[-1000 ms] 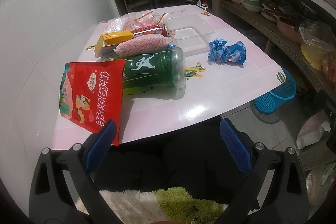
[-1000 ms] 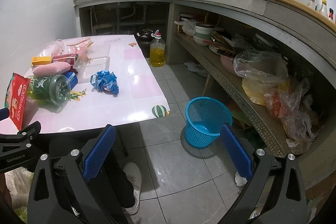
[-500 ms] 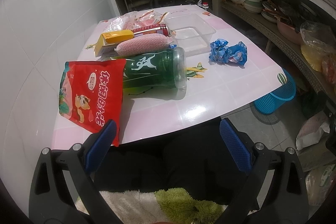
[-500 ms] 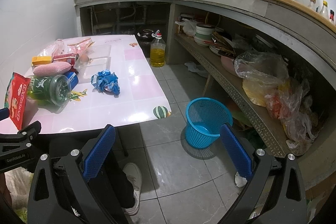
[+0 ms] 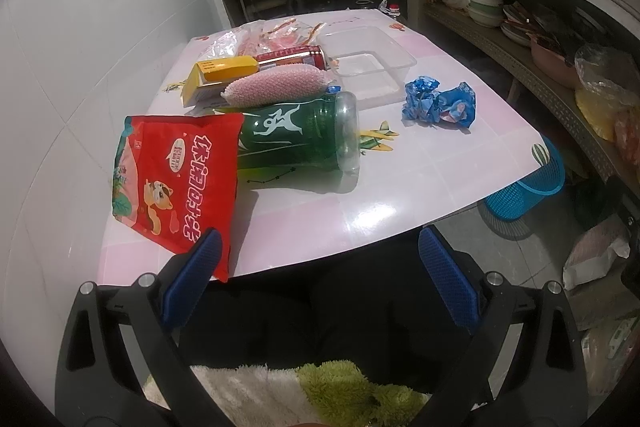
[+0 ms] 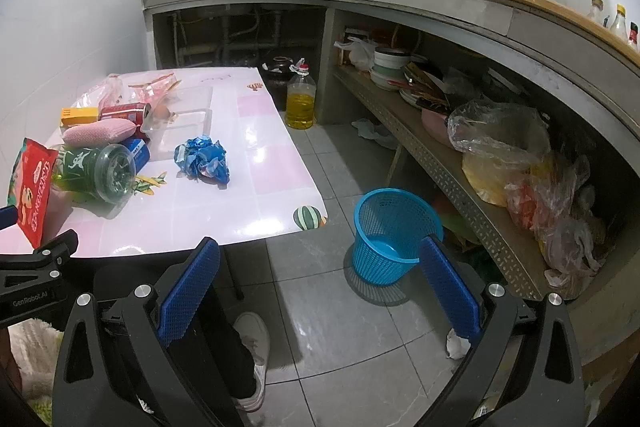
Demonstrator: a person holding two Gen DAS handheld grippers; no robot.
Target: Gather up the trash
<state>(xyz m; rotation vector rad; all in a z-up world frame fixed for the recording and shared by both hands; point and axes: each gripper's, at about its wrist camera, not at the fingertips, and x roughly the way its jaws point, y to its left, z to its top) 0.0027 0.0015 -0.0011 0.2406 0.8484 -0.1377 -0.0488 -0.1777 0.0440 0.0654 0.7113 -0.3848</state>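
Overhead light, bright glare on worktop; fisheye bends edges, dark corner vignette, under-counter dim, slight softness.

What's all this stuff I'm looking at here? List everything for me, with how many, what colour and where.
Snack bag: one, red, table's near left corner.
Bottle: one, green, lying on its side beside the snack bag.
Sponge: one, pink, behind the bottle.
Box: one, yellow, behind the sponge.
Can: one, red, lying beside the box.
Tray: one, clear, mid-table.
Crumpled wrapper: one, blue, right of the tray.
Basket: one, blue, on the floor beside the table.
Oil bottle: one, yellow, on the floor past the table.
Left gripper: open.
Right gripper: open.
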